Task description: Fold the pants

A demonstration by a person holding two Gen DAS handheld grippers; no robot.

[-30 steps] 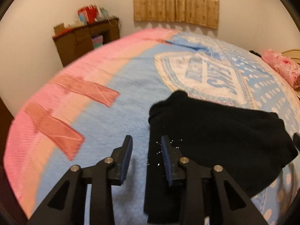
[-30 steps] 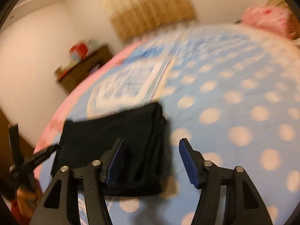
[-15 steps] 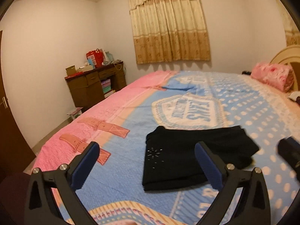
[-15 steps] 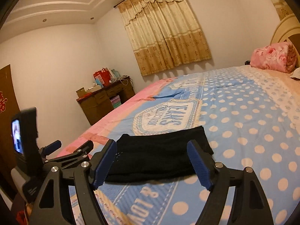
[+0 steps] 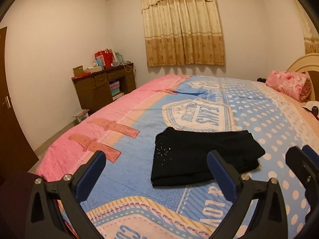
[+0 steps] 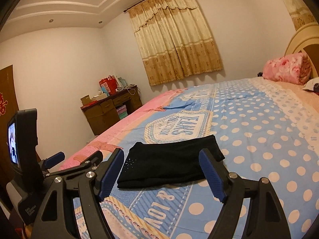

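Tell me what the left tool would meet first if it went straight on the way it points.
Most likely the folded black pants on the bed cover. The left tool is open, holds nothing, and tilts down toward them; depth is unclear.

Both wrist views look slightly down across the bed [image 5: 259,119] toward the curtain [image 6: 175,45], sharing the pants [image 5: 199,155] mid-frame.

pants [image 5: 201,155]: black, small silvery sparkles at one corner
my fingers [image 5: 221,176]: blue ribbed pads on black frames
bed cover [image 5: 259,119]: light blue with cream dots, pink border
curtain [image 5: 182,25]: beige and gold, floral band
rolled blanket [image 6: 286,69]: pink floral
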